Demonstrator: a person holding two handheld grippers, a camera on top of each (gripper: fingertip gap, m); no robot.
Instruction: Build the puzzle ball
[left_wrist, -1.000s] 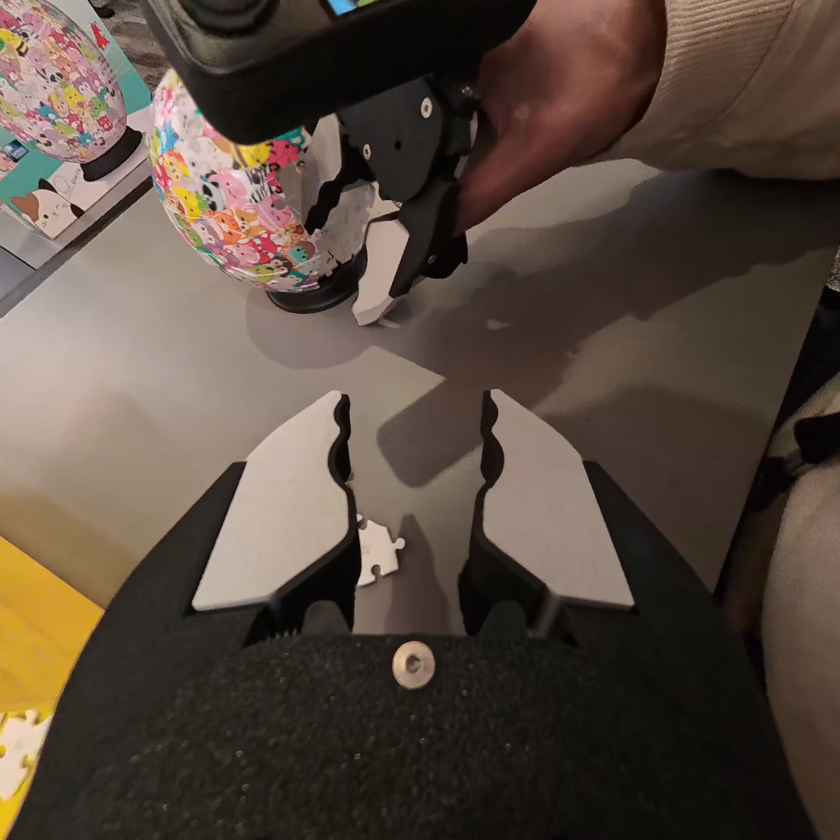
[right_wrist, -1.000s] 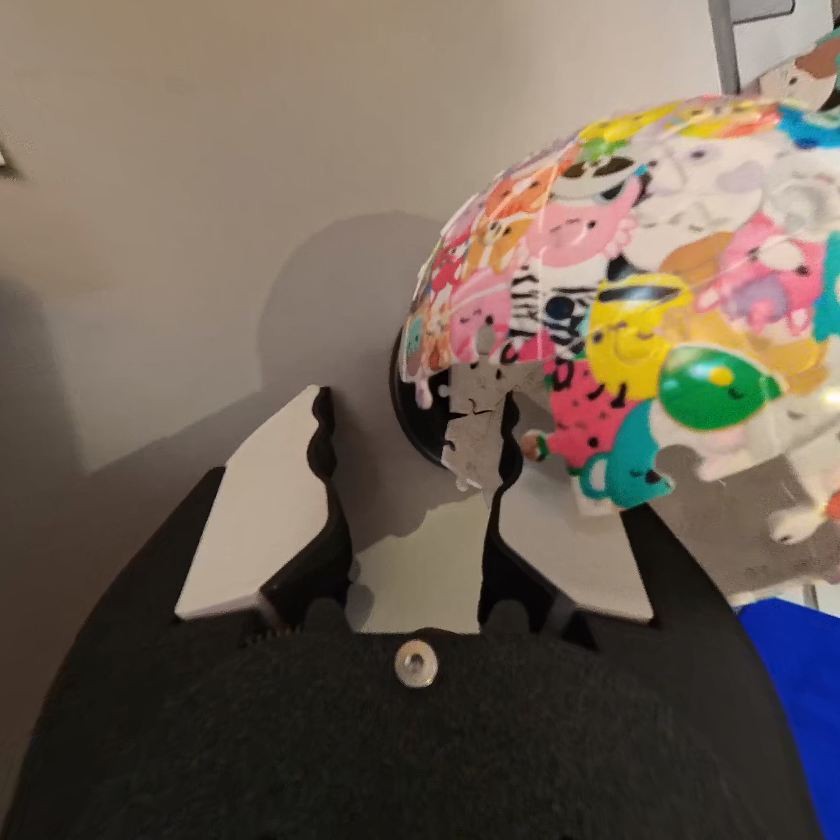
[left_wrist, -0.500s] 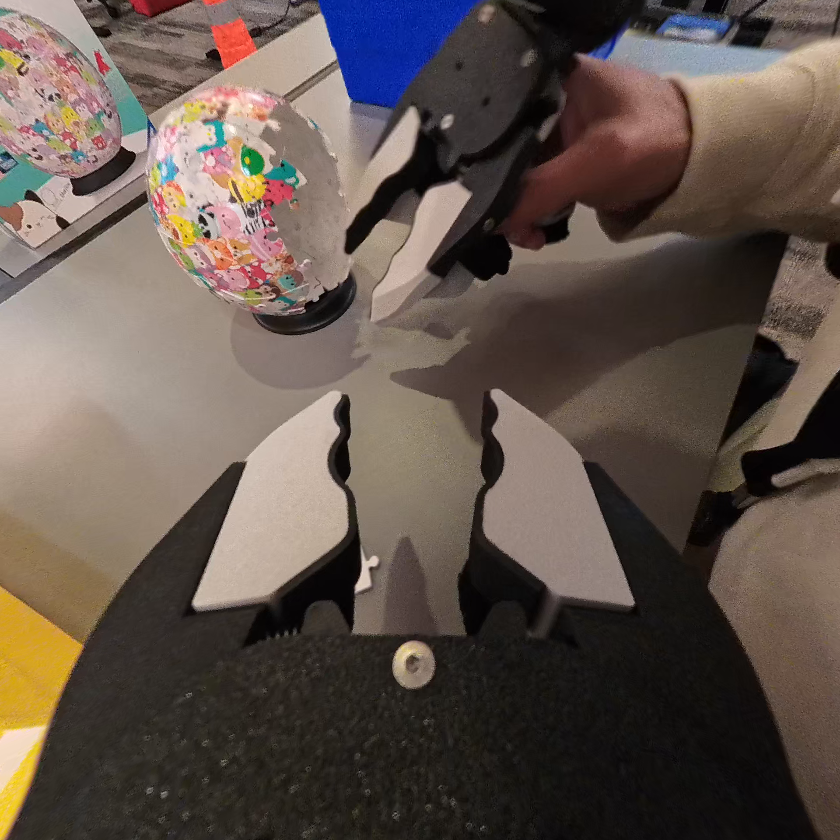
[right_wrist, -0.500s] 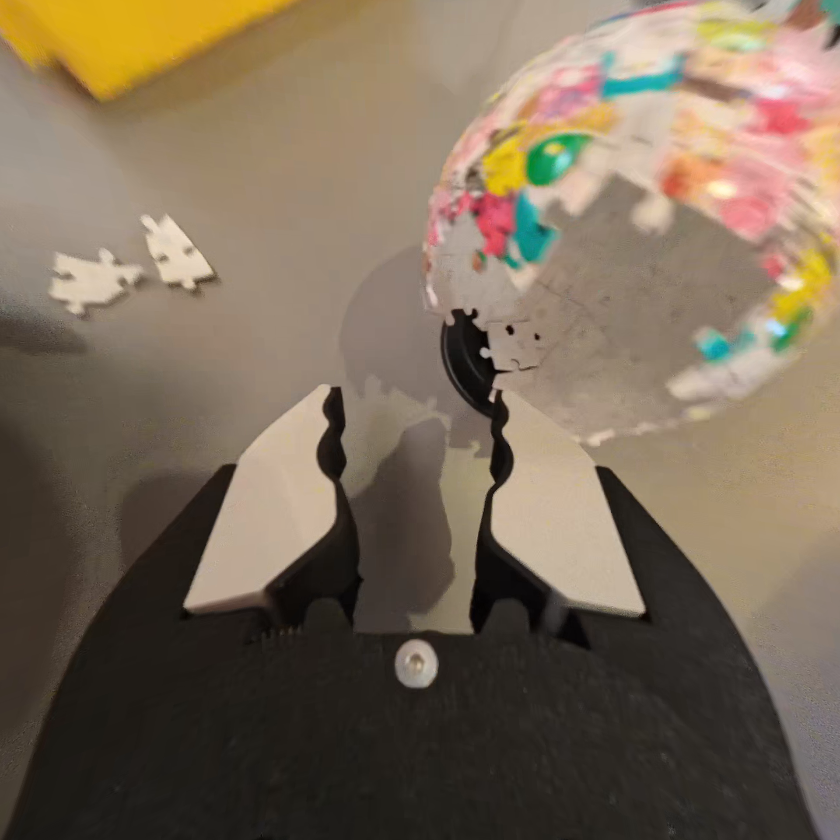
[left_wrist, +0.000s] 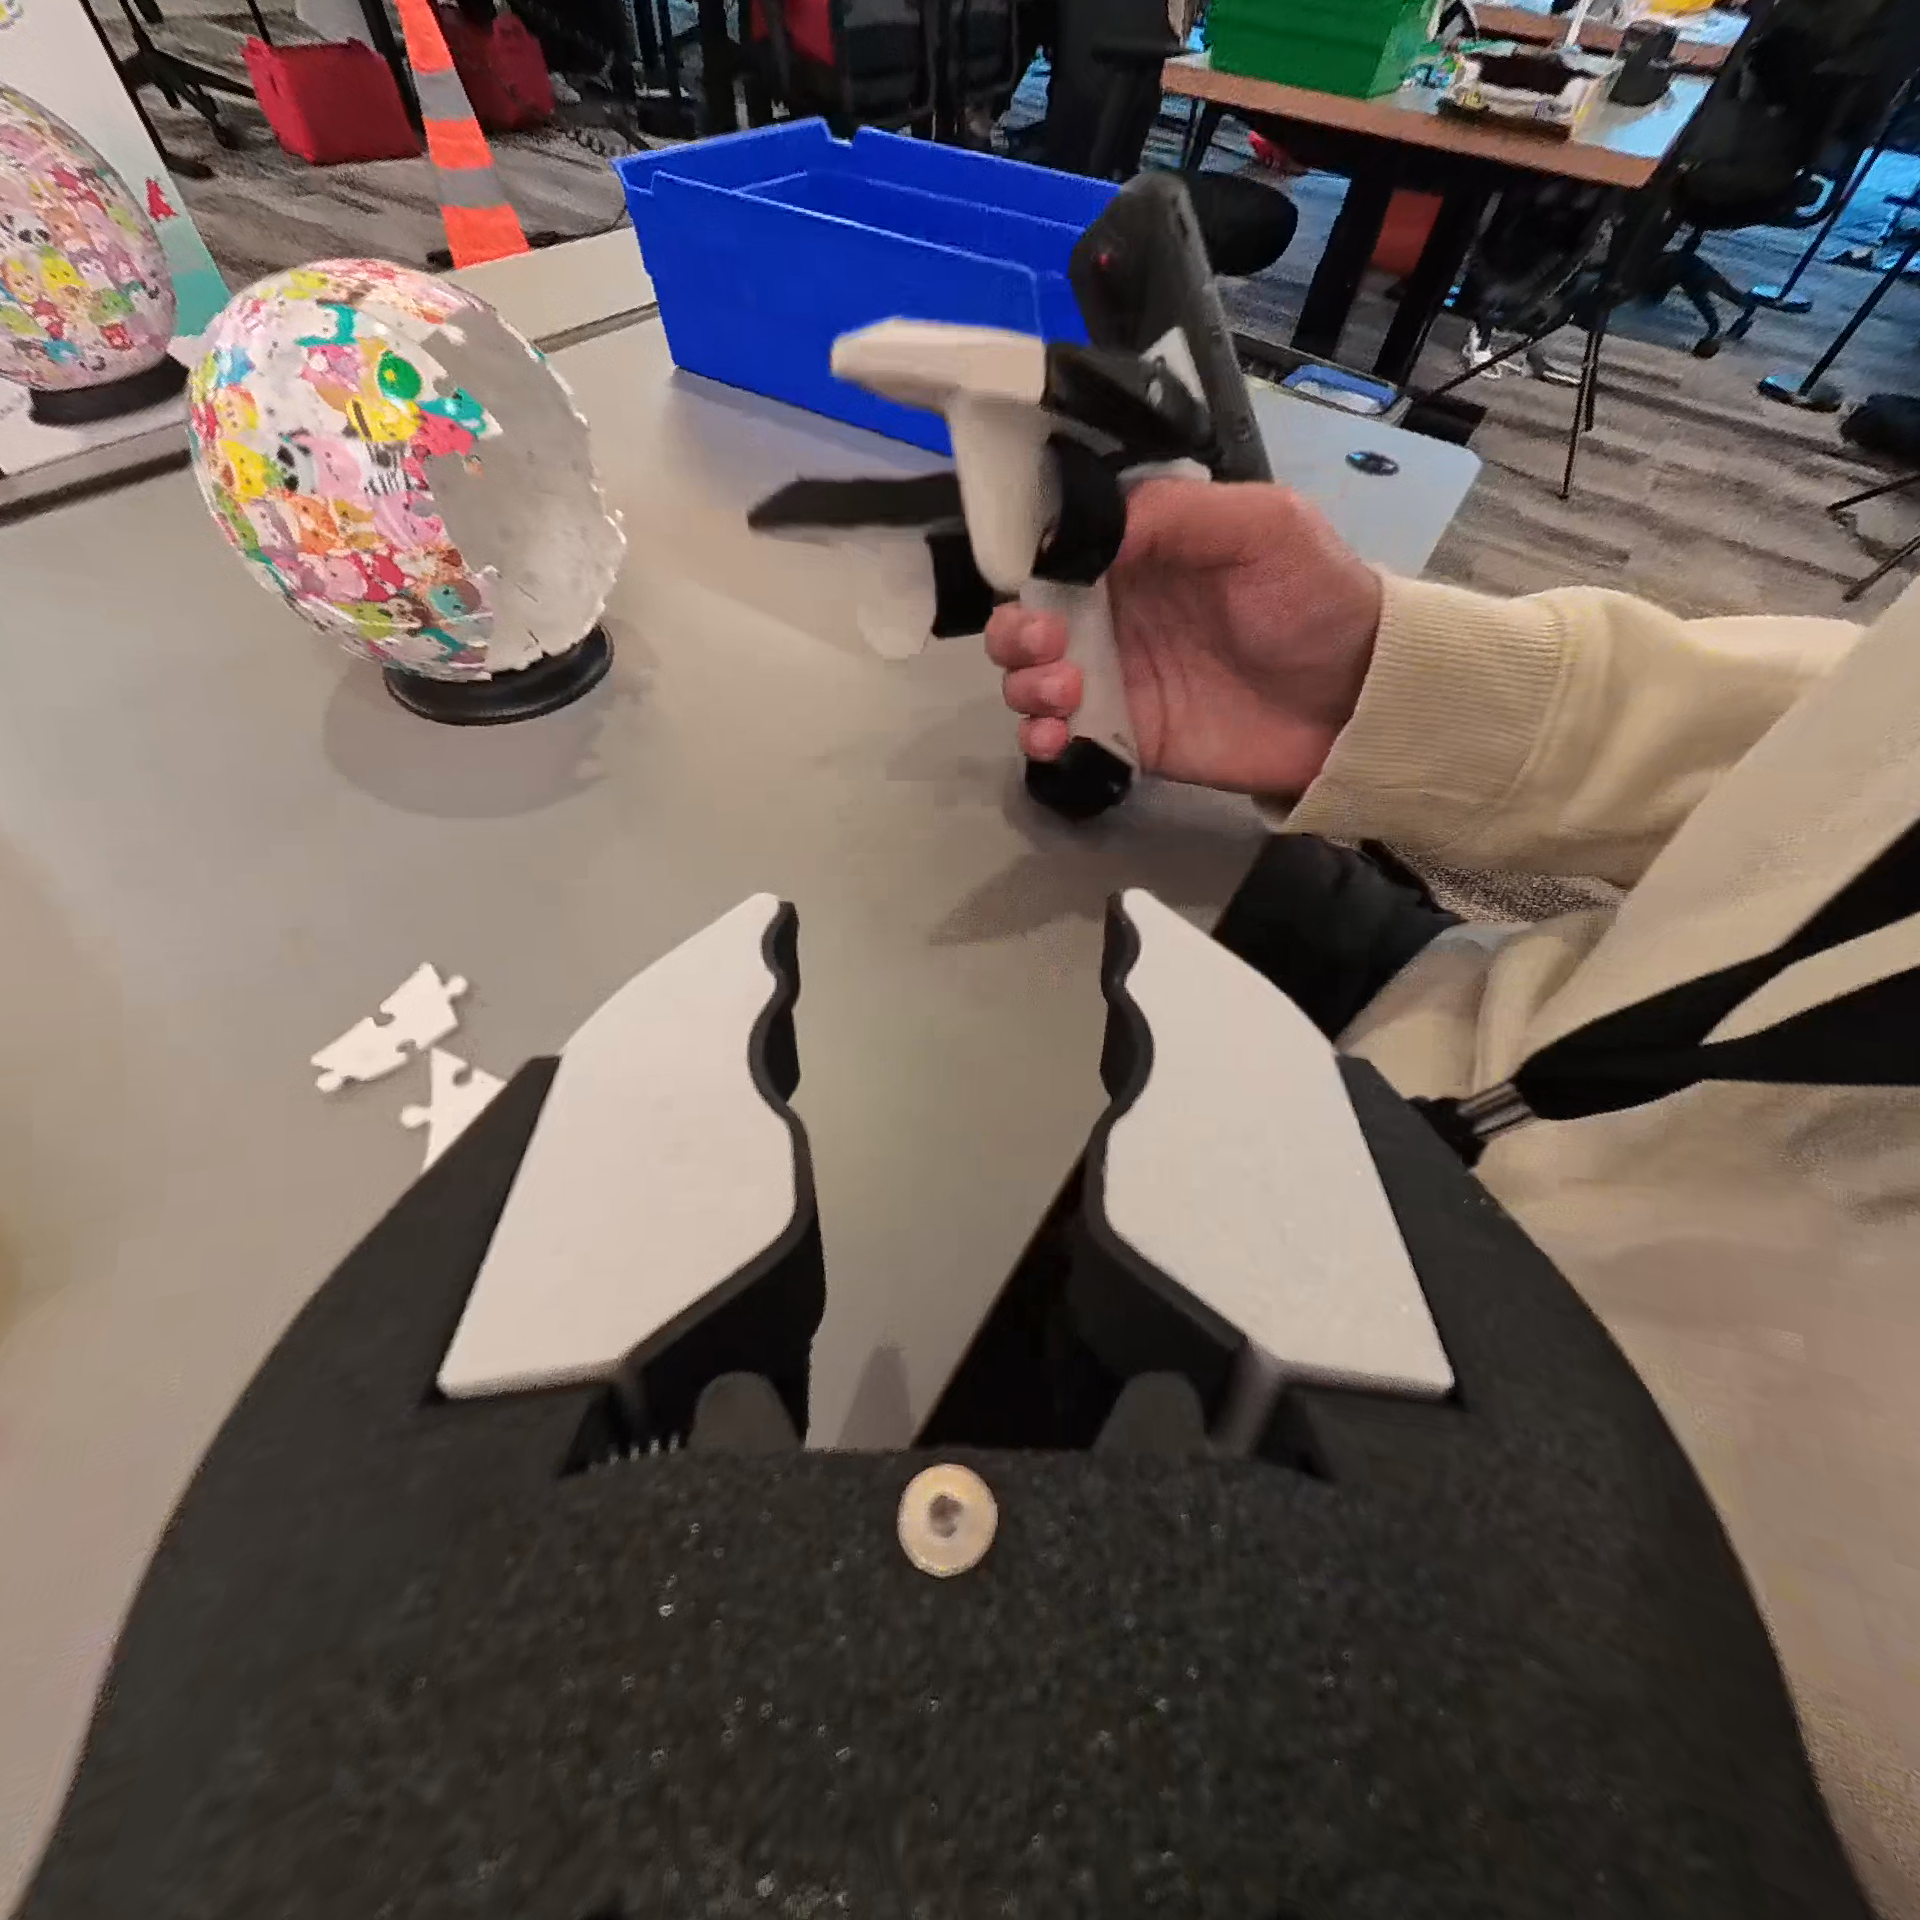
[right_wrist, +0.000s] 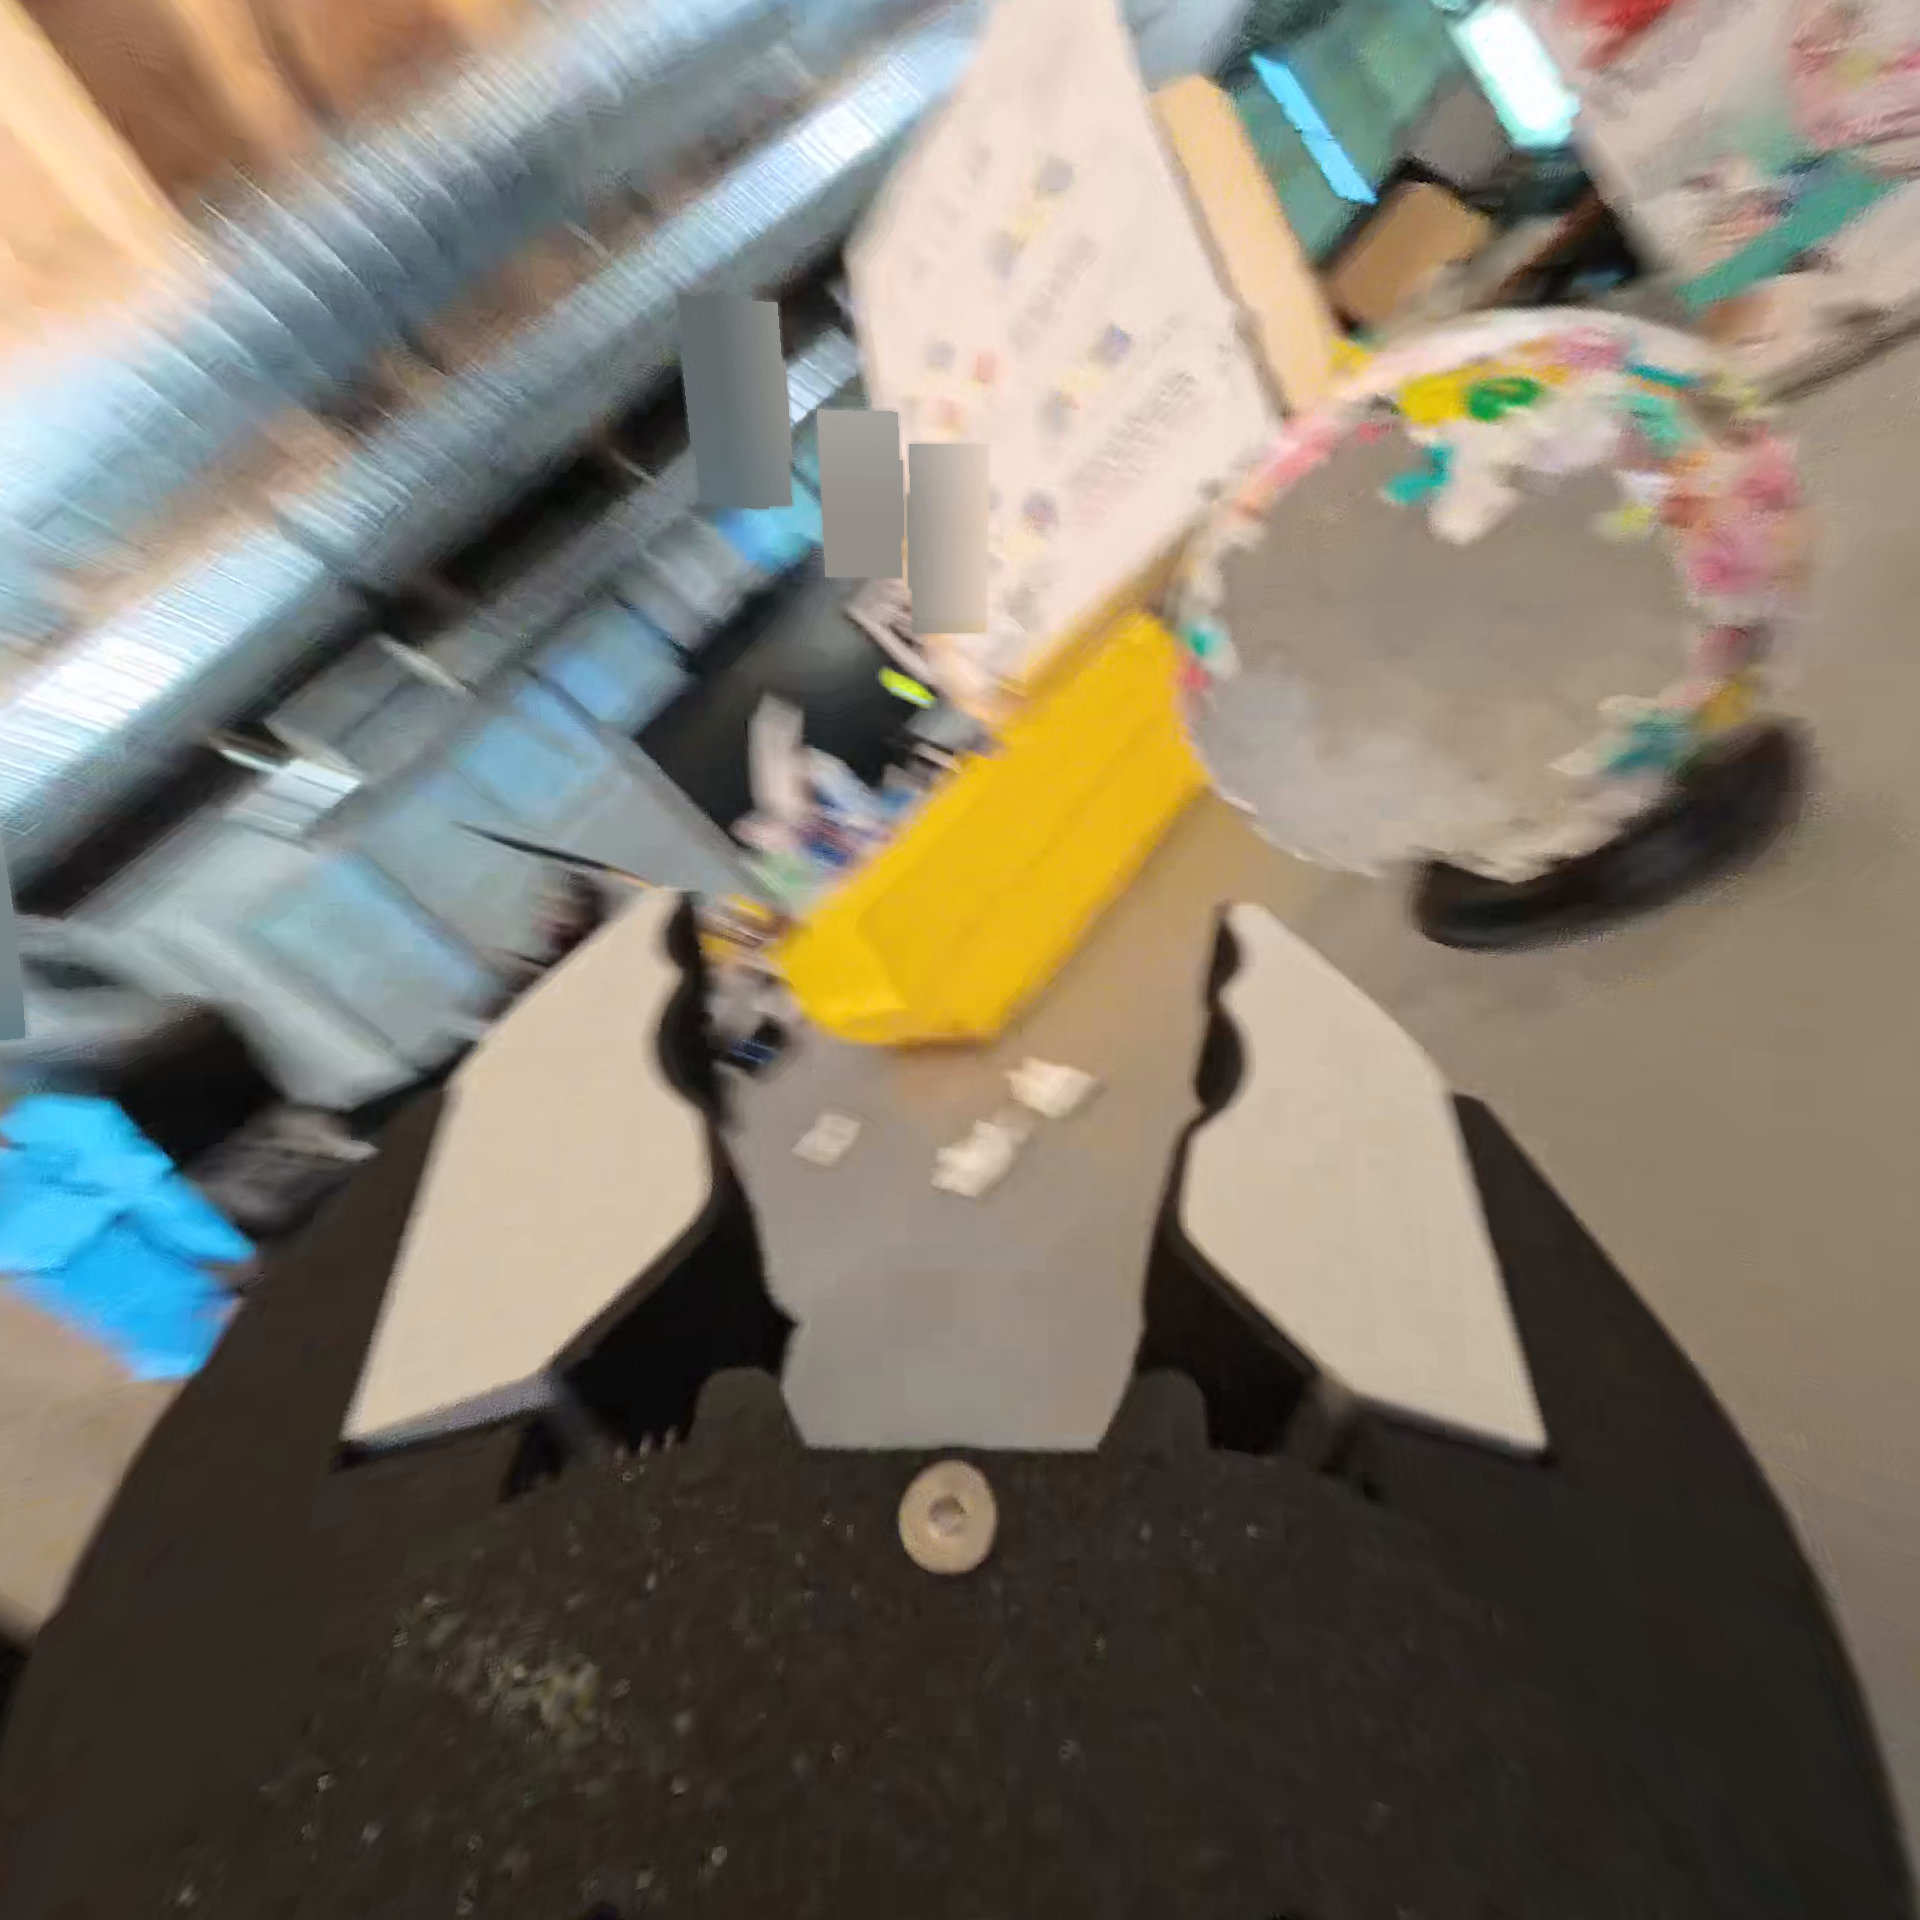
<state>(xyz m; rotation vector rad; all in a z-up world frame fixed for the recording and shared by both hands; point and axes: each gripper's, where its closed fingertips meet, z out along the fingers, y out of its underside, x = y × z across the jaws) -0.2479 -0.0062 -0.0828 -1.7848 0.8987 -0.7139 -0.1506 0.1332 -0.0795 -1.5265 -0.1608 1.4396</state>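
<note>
Grey tabletop (left_wrist: 260, 831) fills most of the left wrist view. The left gripper (left_wrist: 945, 925) is spread, with nothing between its jaws. The puzzle ball (left_wrist: 395, 488) stands on a black stand (left_wrist: 499, 686) well ahead and to the left of this gripper, its colourful printed shell facing left and a large unfinished grey patch facing right. Two loose puzzle pieces (left_wrist: 400, 1023) lie white side up on the tabletop just beside the left finger (left_wrist: 644, 1164), on its left; one is partly hidden by the gripper body. The right gripper (left_wrist: 831, 499) is held by a hand (left_wrist: 1226, 634) farther off, to the right of the ball and apart from it; motion blur prevents reading its jaws from this view. A blue bin (left_wrist: 831, 270) sits behind it.

The right wrist view is heavily blurred. The right gripper (right_wrist: 956, 925) is spread wide and empty. The puzzle ball (right_wrist: 1475, 644) lies ahead and to the right, grey gap facing the camera. Several loose pieces (right_wrist: 977, 1153) lie on the tabletop directly ahead, framed between the fingers, with a yellow bin (right_wrist: 997, 883) beyond them.

Judgement: the next step is picking up a piece. The left gripper is nearer to the pieces; they lie to its left, so it must shift left.
</note>
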